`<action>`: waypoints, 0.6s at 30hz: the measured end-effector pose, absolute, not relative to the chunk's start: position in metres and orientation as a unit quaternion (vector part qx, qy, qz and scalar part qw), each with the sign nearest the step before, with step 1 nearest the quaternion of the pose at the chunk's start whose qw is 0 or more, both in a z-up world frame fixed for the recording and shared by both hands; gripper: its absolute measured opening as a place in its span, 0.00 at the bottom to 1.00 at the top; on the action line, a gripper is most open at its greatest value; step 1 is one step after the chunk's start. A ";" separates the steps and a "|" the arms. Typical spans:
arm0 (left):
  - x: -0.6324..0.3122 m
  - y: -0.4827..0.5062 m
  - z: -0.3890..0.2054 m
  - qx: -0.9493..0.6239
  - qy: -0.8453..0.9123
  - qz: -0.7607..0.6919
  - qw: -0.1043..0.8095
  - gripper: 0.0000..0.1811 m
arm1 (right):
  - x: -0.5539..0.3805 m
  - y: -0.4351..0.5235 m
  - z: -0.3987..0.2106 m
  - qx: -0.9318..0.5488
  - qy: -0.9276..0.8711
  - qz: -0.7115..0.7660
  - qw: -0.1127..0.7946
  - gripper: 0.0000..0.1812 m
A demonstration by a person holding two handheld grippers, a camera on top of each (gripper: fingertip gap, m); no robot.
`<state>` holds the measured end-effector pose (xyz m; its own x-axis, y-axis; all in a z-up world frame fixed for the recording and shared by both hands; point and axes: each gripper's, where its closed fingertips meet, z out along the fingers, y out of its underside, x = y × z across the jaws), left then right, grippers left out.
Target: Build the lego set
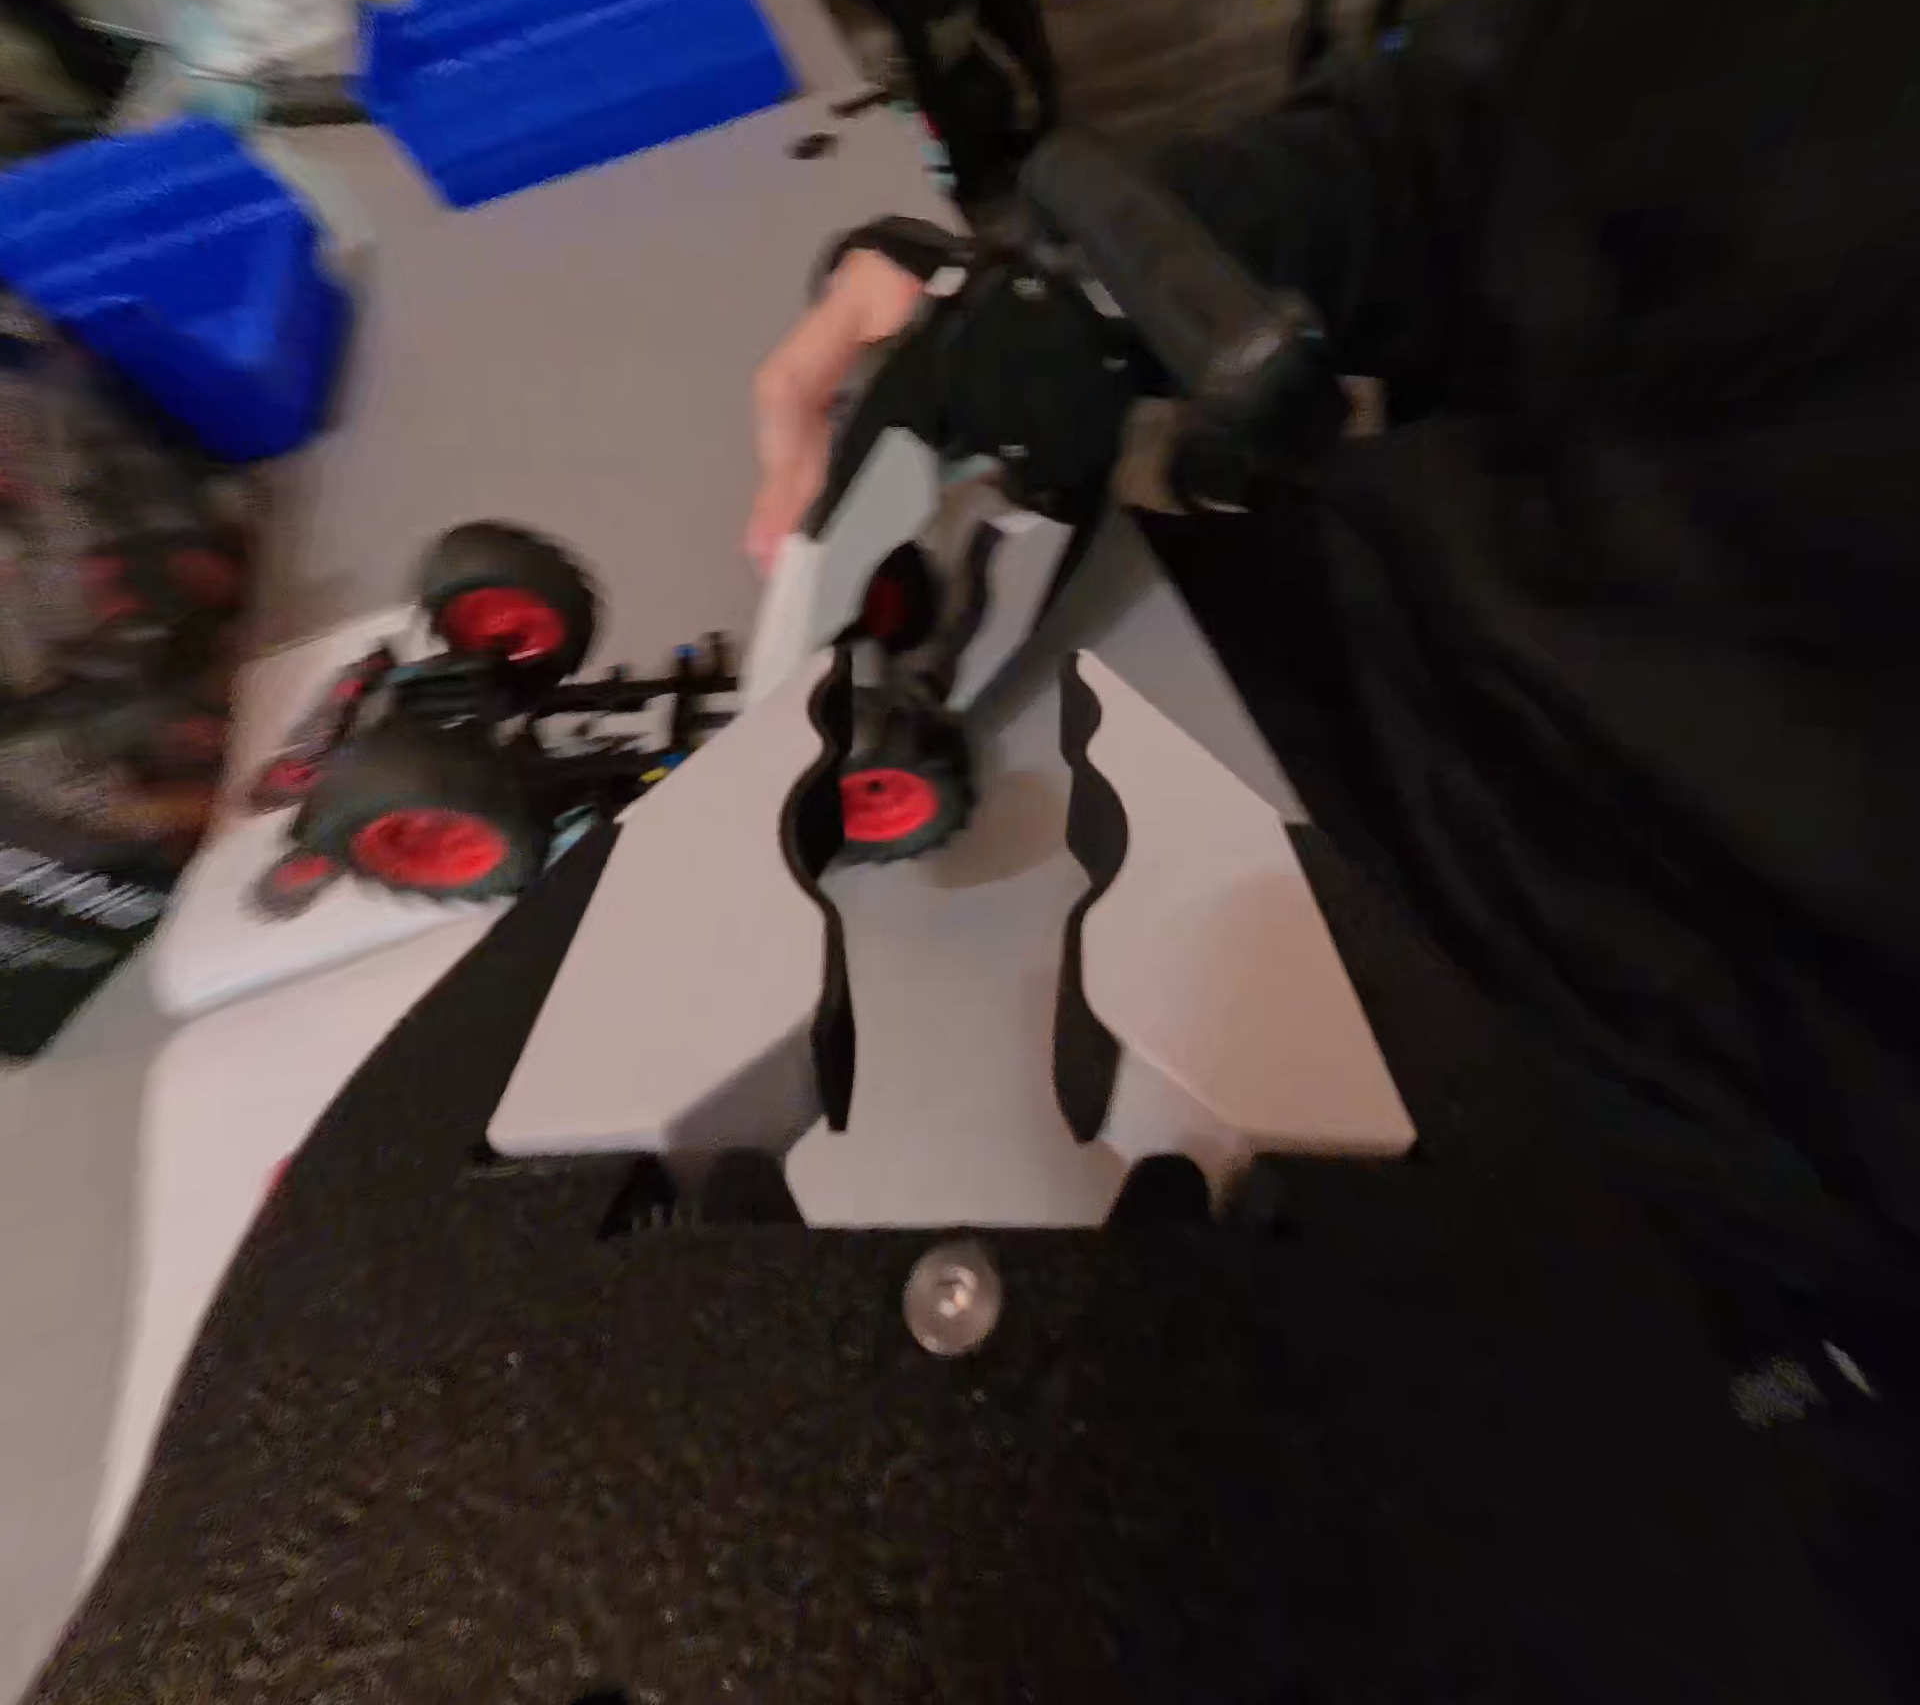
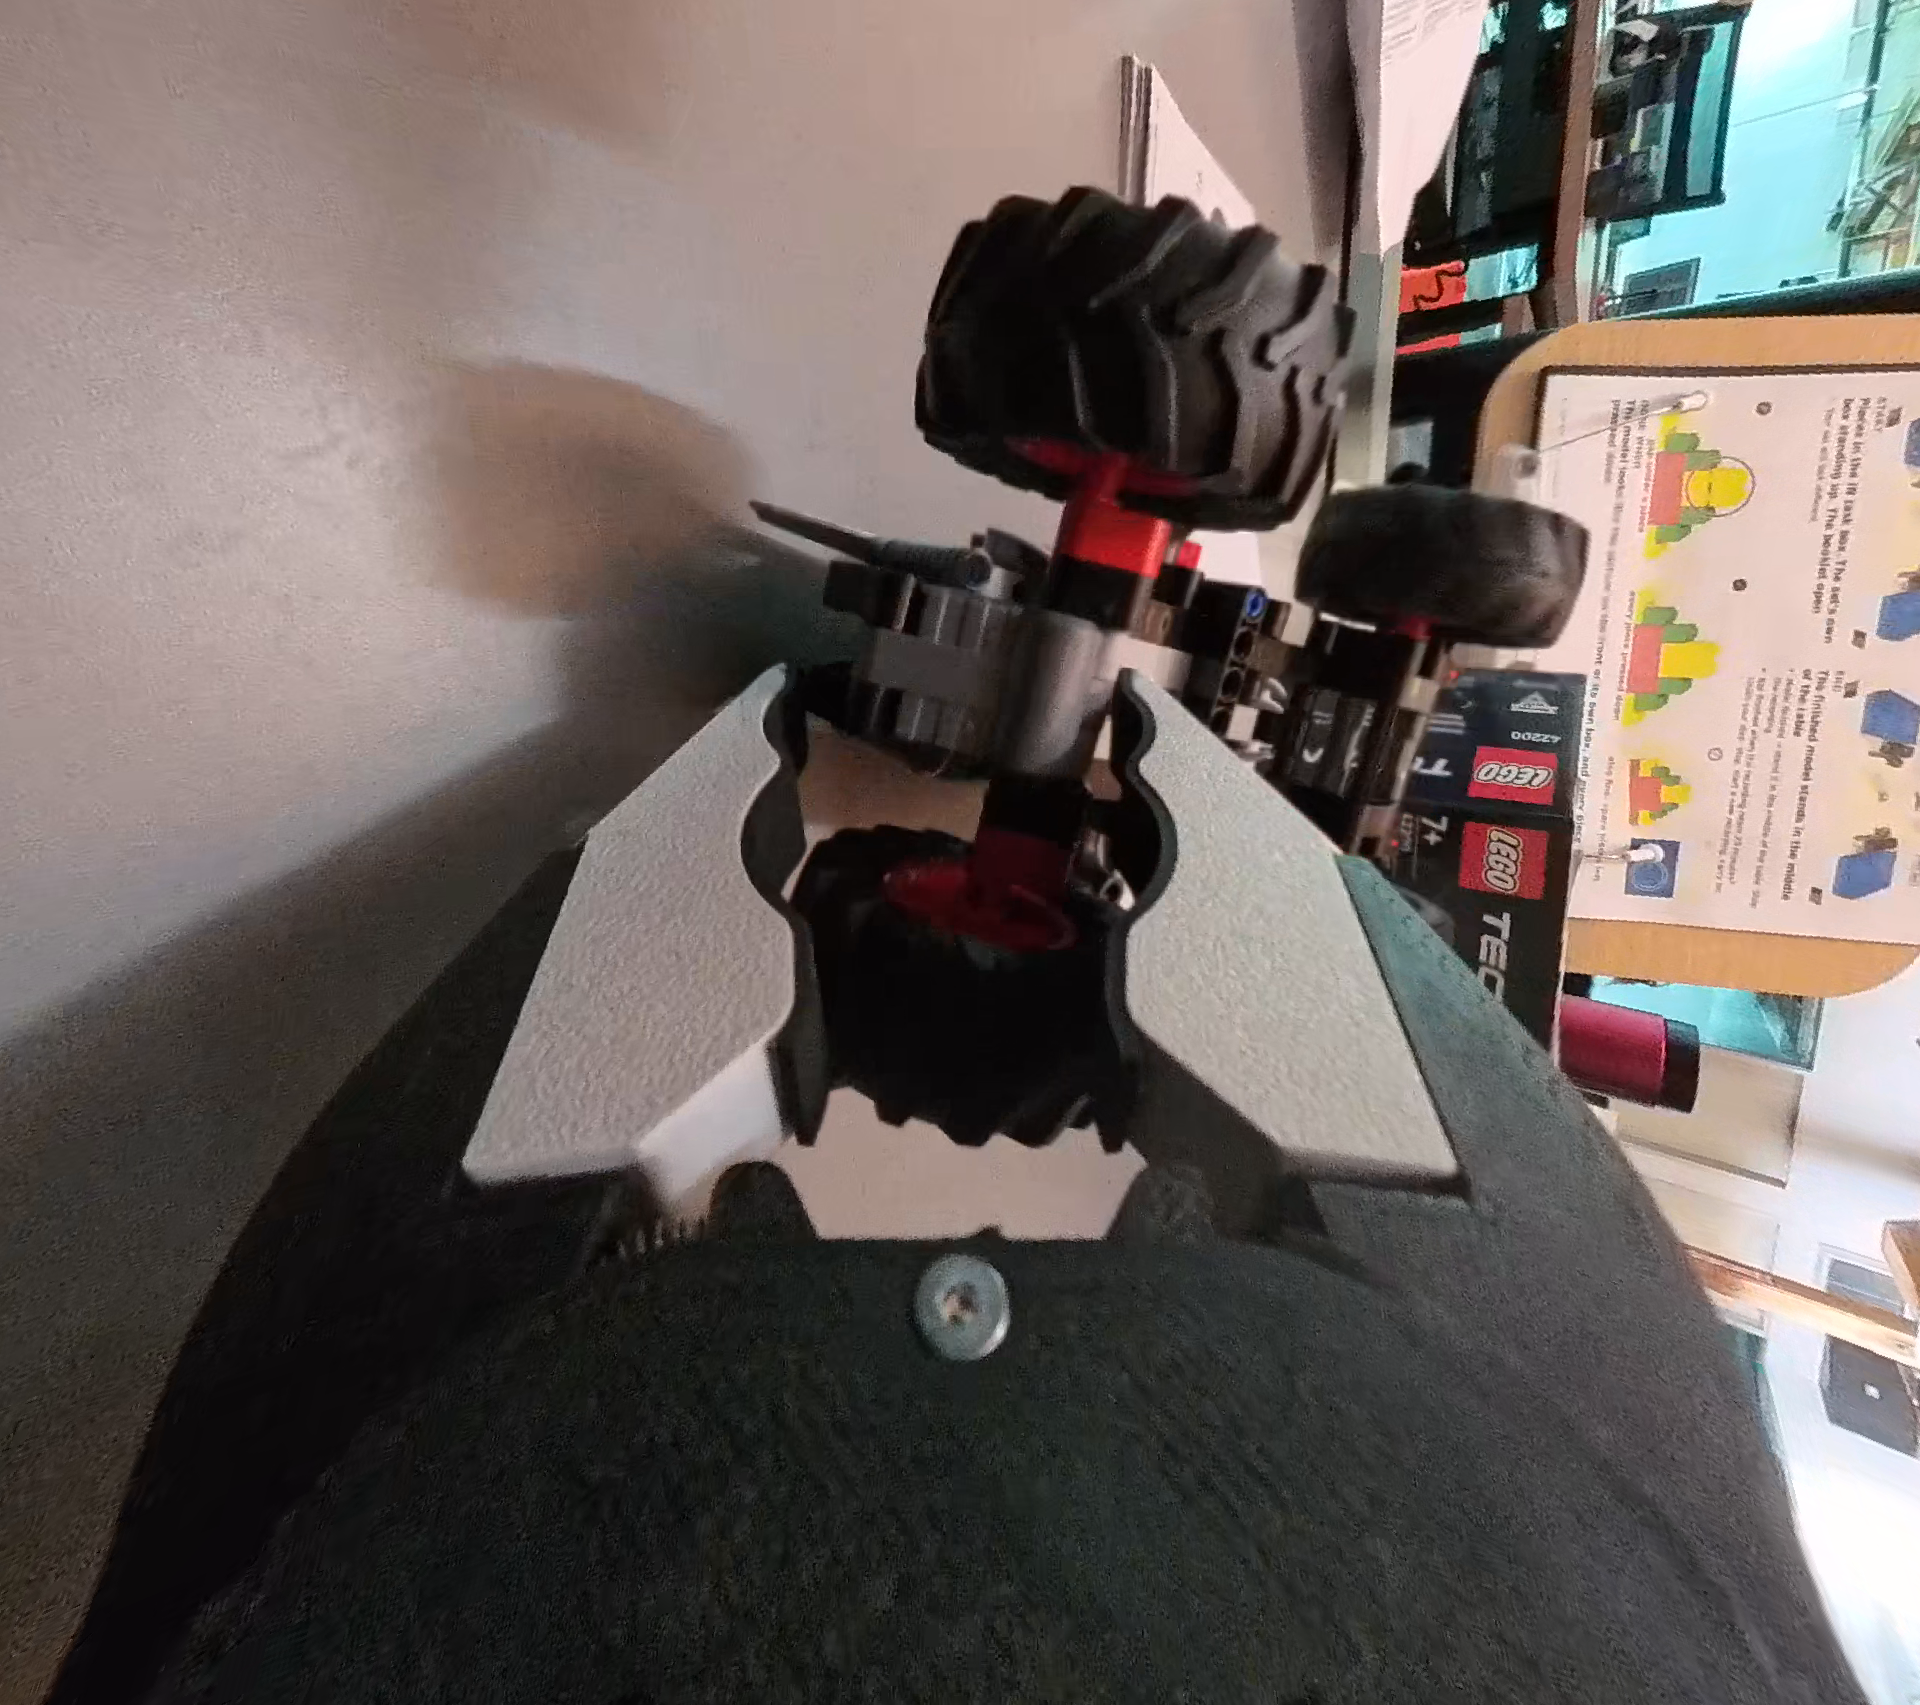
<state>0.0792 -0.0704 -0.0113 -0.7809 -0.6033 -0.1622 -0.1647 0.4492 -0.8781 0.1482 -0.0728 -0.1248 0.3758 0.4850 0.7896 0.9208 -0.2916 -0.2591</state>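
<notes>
right gripper on a wheel, left gripper free

the right gripper (image 2: 961,834) is clamped on a black wheel (image 2: 966,1032) of the lego car (image 2: 1039,616), which sticks out past its tips, a second wheel (image 2: 1127,356) uppermost. the left gripper (image 1: 956,782) is spread and empty; ahead of it the car (image 1: 499,720) lies on the table (image 1: 582,367), the right gripper (image 1: 904,616) at its near end. two blue bins (image 1: 582,55) sit beyond.

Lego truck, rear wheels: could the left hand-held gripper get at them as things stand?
Probably yes. The left hand-held gripper is open and empty, and the rear wheels lie uncovered beside it; the right hand-held gripper holds only the truck's other end.
</notes>
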 end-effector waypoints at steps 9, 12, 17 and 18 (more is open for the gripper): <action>0.108 -0.052 -0.029 -0.296 0.810 -0.427 0.272 0.29 | 0.149 -0.074 -0.125 -0.742 -0.480 -0.297 0.360 0.31; 0.106 -0.063 -0.026 -0.285 0.805 -0.453 0.257 0.33 | 0.149 -0.074 -0.125 -0.741 -0.483 -0.298 0.360 0.31; 0.105 -0.074 -0.044 -0.285 0.821 -0.421 0.260 0.44 | 0.150 -0.073 -0.125 -0.743 -0.481 -0.292 0.362 0.31; 0.105 -0.076 -0.051 -0.285 0.826 -0.406 0.267 0.46 | 0.150 -0.072 -0.124 -0.746 -0.479 -0.290 0.362 0.31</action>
<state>0.1054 -0.0758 -0.0514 -0.6952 -0.6877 -0.2093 -0.2543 0.5077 -0.8232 0.1501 -0.0725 -0.1244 0.3740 0.5041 0.7784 0.9235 -0.2795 -0.2627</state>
